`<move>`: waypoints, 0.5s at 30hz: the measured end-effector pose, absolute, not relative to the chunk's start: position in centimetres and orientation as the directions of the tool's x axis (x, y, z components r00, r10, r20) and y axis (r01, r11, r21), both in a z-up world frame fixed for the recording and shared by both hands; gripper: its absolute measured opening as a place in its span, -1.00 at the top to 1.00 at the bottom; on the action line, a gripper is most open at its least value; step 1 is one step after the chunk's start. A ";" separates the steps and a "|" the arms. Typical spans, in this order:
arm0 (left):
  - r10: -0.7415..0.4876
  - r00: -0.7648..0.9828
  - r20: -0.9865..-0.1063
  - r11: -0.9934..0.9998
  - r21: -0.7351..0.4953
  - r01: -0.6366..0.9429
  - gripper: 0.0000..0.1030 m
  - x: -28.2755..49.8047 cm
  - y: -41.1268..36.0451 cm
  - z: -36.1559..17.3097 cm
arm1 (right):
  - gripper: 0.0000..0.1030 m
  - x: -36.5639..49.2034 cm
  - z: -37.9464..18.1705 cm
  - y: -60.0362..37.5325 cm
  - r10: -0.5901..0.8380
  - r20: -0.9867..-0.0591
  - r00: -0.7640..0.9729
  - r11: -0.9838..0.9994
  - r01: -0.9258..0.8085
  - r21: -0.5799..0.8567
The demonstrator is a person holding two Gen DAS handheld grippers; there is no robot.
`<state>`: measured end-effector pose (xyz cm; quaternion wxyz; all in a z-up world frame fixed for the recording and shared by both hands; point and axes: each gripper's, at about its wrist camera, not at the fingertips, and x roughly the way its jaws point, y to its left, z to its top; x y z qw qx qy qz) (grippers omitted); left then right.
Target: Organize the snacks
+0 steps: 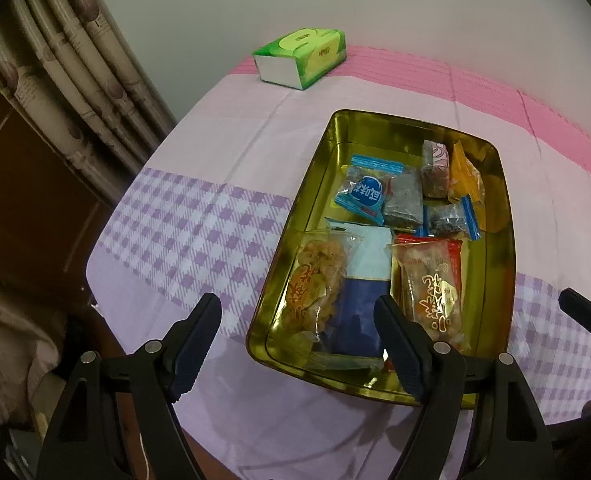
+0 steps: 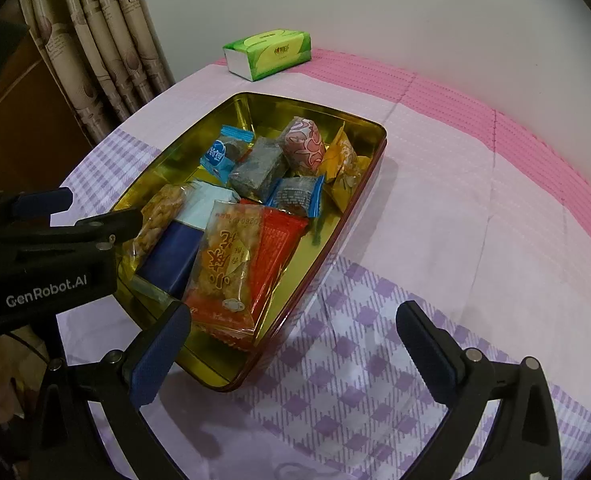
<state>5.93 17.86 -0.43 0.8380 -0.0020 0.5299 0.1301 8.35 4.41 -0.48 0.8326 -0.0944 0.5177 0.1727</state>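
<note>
Gold rectangular metal tin point(image 1: 315, 200) sat on table w/ lilac-checked and pink cloth point(image 1: 199, 240). Tin held all visible snacks: two clear peanut-brittle packs w/ red-orange print point(image 2: 227, 264), navy and pale-blue flat box point(image 2: 175, 248) between them at near end; small blue-edged sweets point(image 1: 361, 194), grey-wrapped block point(image 2: 257, 170), pink-patterned wrapped roll point(image 2: 305, 144) and orange packet point(image 1: 465, 176) at far end. Left claw point(image 1: 299, 336) wide open, nothing gripped, poised over tin's near-left corner. Right claw point(image 2: 295, 344) also wide open, empty, above cloth just right of tin. Green tissue pack point(image 1: 301, 56) at far edge, well apart.
</note>
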 end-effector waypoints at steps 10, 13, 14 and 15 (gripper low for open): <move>0.219 0.404 -0.888 0.967 0.143 -0.211 -0.53 6.0 17.8 -0.6 | -0.97 8.3 -0.5 4.3 0.191 -0.895 0.403 0.923 -0.384 0.024; 0.212 0.405 -0.890 0.969 0.136 -0.208 -0.53 6.0 17.7 -0.6 | -0.97 8.2 -0.6 4.4 0.193 -0.896 0.400 0.922 -0.387 0.026; 0.211 0.405 -0.890 0.969 0.136 -0.205 -0.53 6.0 17.7 -0.6 | -0.97 8.1 -0.6 4.4 0.193 -0.896 0.400 0.921 -0.388 0.025; 0.211 0.405 -0.890 0.969 0.138 -0.203 -0.53 6.0 17.6 -0.7 | -0.98 8.0 -0.5 4.5 0.191 -0.895 0.403 0.921 -0.389 0.021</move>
